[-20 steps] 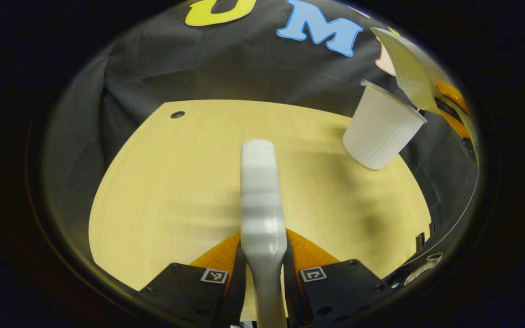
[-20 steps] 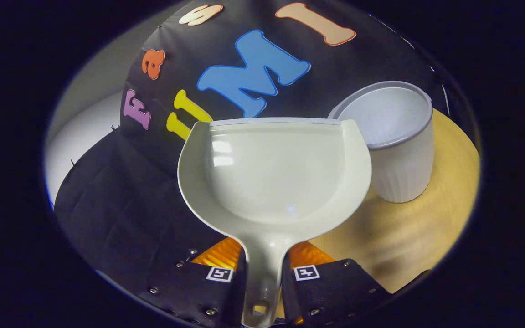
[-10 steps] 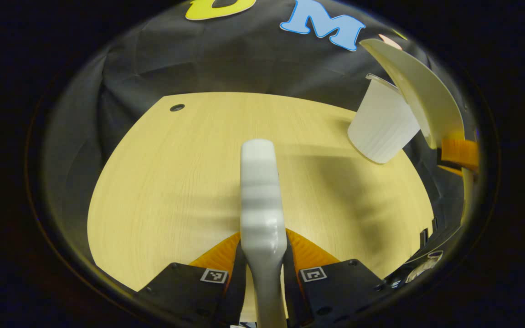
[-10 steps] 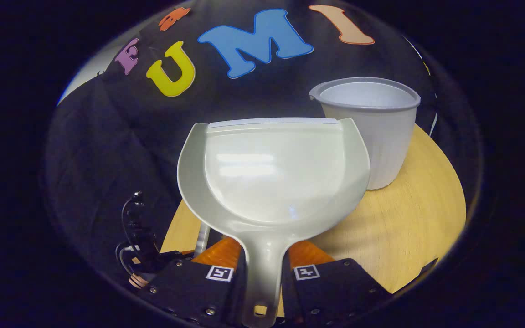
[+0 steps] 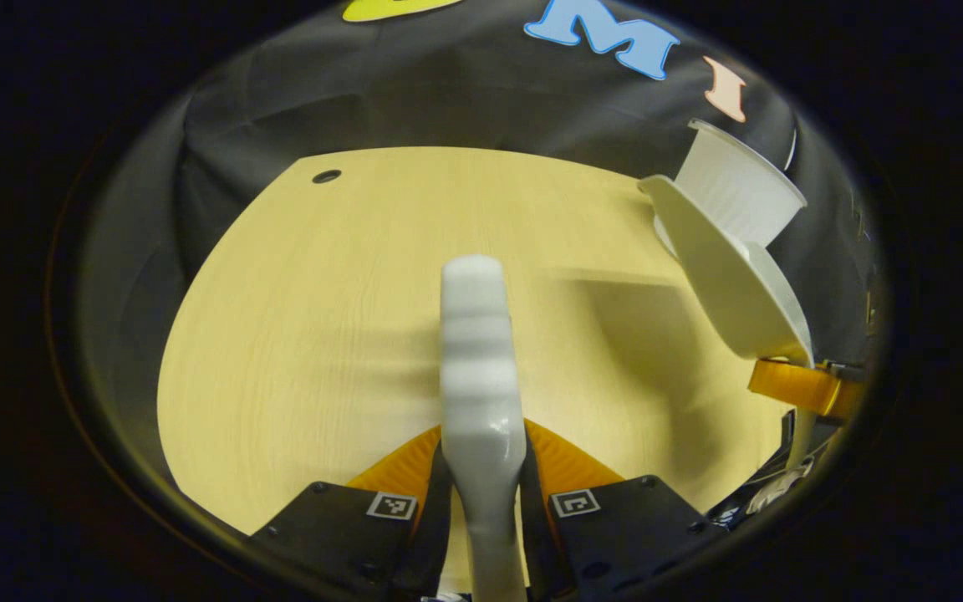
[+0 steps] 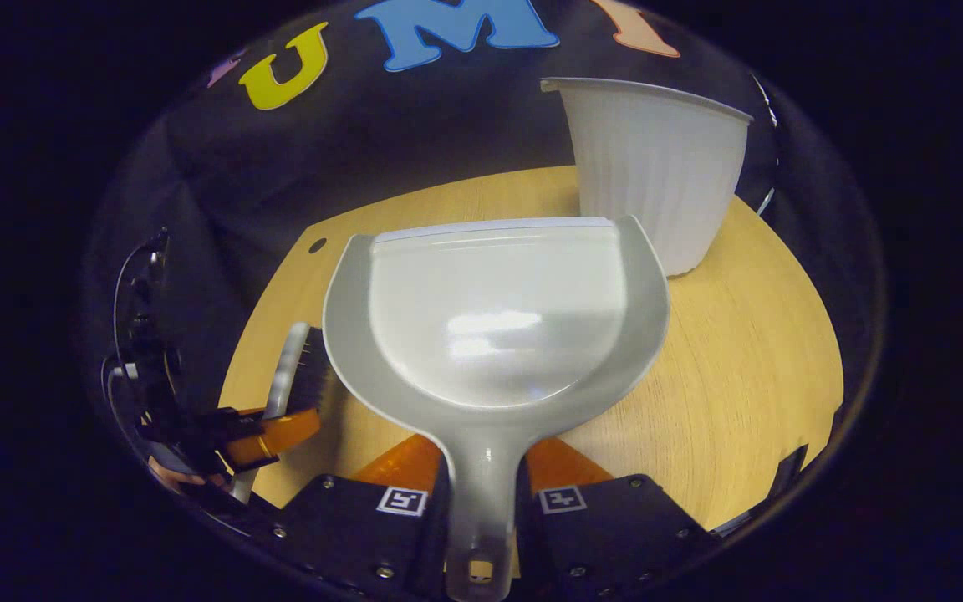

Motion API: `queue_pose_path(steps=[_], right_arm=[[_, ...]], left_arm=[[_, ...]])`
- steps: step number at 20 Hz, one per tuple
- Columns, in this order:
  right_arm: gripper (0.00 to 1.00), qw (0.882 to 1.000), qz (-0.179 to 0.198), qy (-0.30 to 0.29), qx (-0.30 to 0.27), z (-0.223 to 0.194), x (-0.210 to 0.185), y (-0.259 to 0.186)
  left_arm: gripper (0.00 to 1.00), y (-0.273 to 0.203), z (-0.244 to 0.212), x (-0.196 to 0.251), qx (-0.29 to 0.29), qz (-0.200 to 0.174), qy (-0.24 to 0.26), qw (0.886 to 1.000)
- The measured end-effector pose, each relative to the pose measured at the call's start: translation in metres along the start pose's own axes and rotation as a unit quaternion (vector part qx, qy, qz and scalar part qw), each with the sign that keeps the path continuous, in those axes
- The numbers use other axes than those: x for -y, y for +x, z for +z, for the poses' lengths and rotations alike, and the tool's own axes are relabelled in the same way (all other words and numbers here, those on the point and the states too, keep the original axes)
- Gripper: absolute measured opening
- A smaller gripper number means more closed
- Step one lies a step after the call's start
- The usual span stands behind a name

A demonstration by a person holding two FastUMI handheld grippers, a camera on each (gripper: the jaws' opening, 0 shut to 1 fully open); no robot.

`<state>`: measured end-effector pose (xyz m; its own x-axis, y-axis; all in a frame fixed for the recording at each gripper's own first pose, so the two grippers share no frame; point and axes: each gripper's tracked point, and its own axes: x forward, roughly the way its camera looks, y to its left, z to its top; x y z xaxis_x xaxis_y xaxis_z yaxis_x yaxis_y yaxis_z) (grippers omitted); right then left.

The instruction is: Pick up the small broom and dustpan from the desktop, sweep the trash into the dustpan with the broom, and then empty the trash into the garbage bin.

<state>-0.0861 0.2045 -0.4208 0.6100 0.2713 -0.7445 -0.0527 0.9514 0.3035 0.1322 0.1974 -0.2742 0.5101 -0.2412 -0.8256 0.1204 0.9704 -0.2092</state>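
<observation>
Gripping the broom (image 5: pixel 480 351) by its handle, the left gripper (image 5: pixel 482 489) has both orange fingers pressed against the white shaft, which runs from 6 o'clock up to the middle of the left gripper view, its back toward the camera, above the desk (image 5: pixel 314 318). In the right gripper view the broom (image 6: pixel 298 372) shows at 8 o'clock, side-on, with dark bristles facing the dustpan (image 6: pixel 494 322) and an orange finger of the left gripper (image 6: pixel 268 435) clasped on it. The right gripper (image 6: pixel 481 493) is closed on the dustpan's handle, one finger on each side, and the pan opens away from the camera at the centre of the view; its bowl looks bare, with a soft glare on it. In the left gripper view the dustpan (image 5: pixel 724 280) sits at 2 o'clock, seen edge-on and tilted, overlapping the bin's lower part, with an orange finger of the right gripper (image 5: pixel 799 389) below it at 3 o'clock. The bin (image 6: pixel 657 167), a white ribbed tub, stands upright on the desk at 1 o'clock in the right gripper view, just beyond the pan's far right corner. Whether pan and bin touch I cannot tell. A small dark hole (image 5: pixel 326 176) marks the desk at 11 o'clock in the left gripper view.
</observation>
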Motion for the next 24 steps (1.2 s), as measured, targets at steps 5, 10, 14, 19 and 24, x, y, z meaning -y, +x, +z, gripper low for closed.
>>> queue_pose_path(steps=[5, 10, 14, 19, 24], right_arm=[[0.34, 0.999, -0.039, 0.008, -0.032, -0.033, 0.006, 0.01], [0.34, 0.997, -0.059, -0.005, -0.046, -0.049, 0.011, 0.014], [0.34, 0.996, -0.062, -0.012, -0.056, -0.054, 0.015, 0.017], [0.34, 0.995, -0.062, -0.007, -0.075, -0.063, 0.018, 0.022], [0.36, 0.996, -0.048, -0.004, -0.075, -0.064, 0.019, 0.014]], left_arm=[[0.46, 0.009, 0.009, 0.008, -0.016, -0.002, 0.001, 1.0], [0.43, 0.012, 0.008, 0.015, -0.023, 0.008, 0.01, 1.0], [0.45, 0.012, 0.008, 0.014, -0.028, 0.018, 0.006, 0.999], [0.49, 0.017, 0.01, 0.014, -0.032, 0.029, 0.016, 0.999], [0.5, 0.014, 0.01, 0.014, -0.028, 0.041, 0.015, 0.999]])
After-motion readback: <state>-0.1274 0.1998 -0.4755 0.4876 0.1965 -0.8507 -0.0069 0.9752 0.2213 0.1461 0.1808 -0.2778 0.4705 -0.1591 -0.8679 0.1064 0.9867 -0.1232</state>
